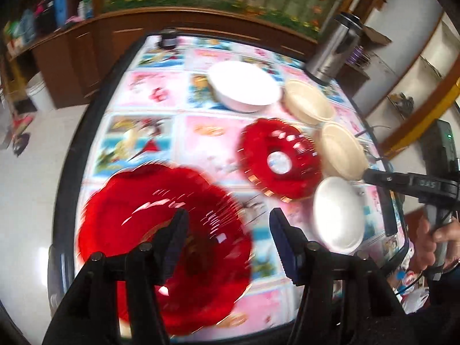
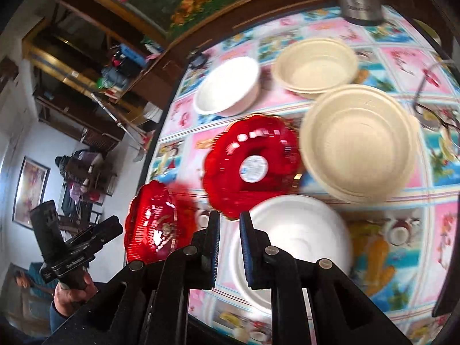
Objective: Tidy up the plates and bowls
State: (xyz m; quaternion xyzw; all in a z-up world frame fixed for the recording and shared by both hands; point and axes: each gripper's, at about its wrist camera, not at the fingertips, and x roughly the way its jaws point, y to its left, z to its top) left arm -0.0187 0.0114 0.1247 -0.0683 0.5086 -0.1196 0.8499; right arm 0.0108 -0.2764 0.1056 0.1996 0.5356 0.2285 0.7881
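Two red plates (image 1: 161, 241) lie flat; left claw (image 1: 227, 230) gapes wide, right claw (image 2: 230, 230) nearly closed, empty.

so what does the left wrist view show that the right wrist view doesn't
Only the left wrist view: the right tongs from outside, beside a cream bowl, and a white bucket on the floor.

Only the right wrist view: the label on the small red plate in detail, and glasses on the table.

Both: two red plates, two white bowls, two cream bowls, the steel flask.
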